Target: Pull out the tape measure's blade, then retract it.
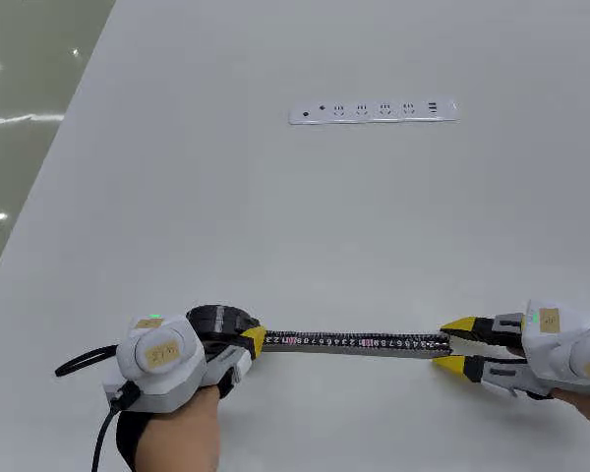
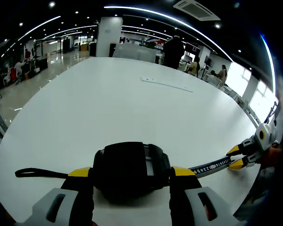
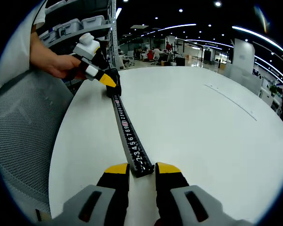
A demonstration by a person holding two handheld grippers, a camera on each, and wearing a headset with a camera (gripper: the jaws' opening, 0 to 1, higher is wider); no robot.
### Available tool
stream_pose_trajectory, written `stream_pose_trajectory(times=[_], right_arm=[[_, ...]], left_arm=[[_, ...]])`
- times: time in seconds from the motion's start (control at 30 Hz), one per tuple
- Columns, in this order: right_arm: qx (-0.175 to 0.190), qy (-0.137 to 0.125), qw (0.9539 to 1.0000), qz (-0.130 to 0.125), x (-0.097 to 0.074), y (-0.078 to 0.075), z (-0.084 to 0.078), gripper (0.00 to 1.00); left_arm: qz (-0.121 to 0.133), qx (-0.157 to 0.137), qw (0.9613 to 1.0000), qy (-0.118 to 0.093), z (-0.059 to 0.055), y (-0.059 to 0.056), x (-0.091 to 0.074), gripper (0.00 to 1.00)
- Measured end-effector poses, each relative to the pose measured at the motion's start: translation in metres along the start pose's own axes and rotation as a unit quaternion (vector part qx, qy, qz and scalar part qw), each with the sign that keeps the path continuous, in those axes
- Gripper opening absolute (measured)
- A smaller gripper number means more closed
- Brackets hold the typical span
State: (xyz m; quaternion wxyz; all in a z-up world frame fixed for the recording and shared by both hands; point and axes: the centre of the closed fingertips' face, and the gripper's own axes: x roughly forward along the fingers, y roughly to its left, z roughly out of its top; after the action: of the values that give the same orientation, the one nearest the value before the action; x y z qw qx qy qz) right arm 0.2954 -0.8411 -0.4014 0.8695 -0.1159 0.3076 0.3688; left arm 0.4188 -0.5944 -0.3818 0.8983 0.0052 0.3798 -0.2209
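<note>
— Where does the tape measure [image 2: 132, 167] sit?

— On the near left of the white table [image 1: 275, 216], right between the jaws of the left gripper [image 2: 132, 172]. The jaws stand wide, one yellow tip pressed to each side of the black case, so it has the case clamped.

— And the blade [image 1: 359, 342]?

— Drawn out flat along the table, running right from the case to the right gripper [image 1: 454, 344]. Its end lies between that gripper's yellow tips, which stand about a blade's width apart and pinch the end by its edges.

— So the grippers are well apart?

— Yes, one at each end of the drawn blade, both at the near edge.

— Give me a count.

— One tape measure with one blade, and two grippers. One black strap [image 1: 84, 361] trails left from the case. One white power strip [image 1: 374, 110] lies far across the table, well apart from everything else.
</note>
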Motion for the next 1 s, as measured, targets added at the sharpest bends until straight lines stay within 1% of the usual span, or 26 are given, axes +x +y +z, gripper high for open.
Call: stream_pose_trajectory(times=[0.07,0.23,0.33,0.37,0.47,0.6,0.7,0.77,0.8,0.9,0.97,1.0], right_arm=[[-0.012,0.008,0.9999,0.004,0.0016,0.0007,-0.0037,0.2],[-0.017,0.004,0.9998,0.006,-0.0001,-0.0023,-0.0021,0.19],[-0.023,0.0,0.9997,0.013,0.0004,-0.0002,-0.0009,0.15],[-0.029,0.001,0.9995,0.011,-0.0001,-0.0014,-0.0011,0.15],[-0.029,-0.004,0.9995,0.014,0.0,-0.0009,-0.0007,0.15],[-0.017,-0.009,0.9997,0.011,0.0009,-0.0012,-0.0009,0.15],[-0.012,-0.011,0.9999,0.003,0.0012,-0.0018,-0.001,0.15],[-0.011,-0.012,0.9999,-0.001,0.0016,-0.001,-0.0009,0.15],[-0.009,-0.013,0.9999,-0.003,0.0019,-0.0011,-0.0012,0.15],[-0.005,-0.015,0.9999,-0.005,0.0021,-0.002,-0.0015,0.15],[-0.005,-0.014,0.9999,-0.005,0.0023,-0.0019,-0.0013,0.15],[-0.005,-0.014,0.9999,-0.005,0.0025,-0.0018,-0.0013,0.15]], left_arm=[[0.0,0.0,1.0,0.0,0.0,0.0001,0.0001,0.62],[-0.001,-0.001,1.0,0.001,0.0,0.0003,0.0006,0.63],[-0.002,-0.002,1.0,0.002,-0.0002,0.0004,0.001,0.63],[-0.002,-0.002,1.0,0.002,-0.0004,0.0003,0.001,0.63],[-0.002,-0.002,1.0,0.002,-0.0006,0.0004,0.0012,0.63],[-0.004,-0.005,1.0,-0.001,-0.0009,0.0003,0.0011,0.63],[0.0,-0.01,0.9999,-0.004,-0.0011,0.0003,0.0006,0.63],[0.003,-0.017,0.9998,-0.005,-0.0022,0.0003,-0.0004,0.63],[0.003,-0.029,0.9996,-0.001,-0.0049,0.0004,-0.0008,0.63],[0.008,-0.026,0.9996,-0.004,-0.0056,0.0021,-0.0019,0.64],[0.006,-0.031,0.9995,-0.009,-0.004,0.0005,-0.0031,0.65],[0.006,-0.029,0.9995,-0.009,-0.0037,-0.0003,-0.0034,0.65]])
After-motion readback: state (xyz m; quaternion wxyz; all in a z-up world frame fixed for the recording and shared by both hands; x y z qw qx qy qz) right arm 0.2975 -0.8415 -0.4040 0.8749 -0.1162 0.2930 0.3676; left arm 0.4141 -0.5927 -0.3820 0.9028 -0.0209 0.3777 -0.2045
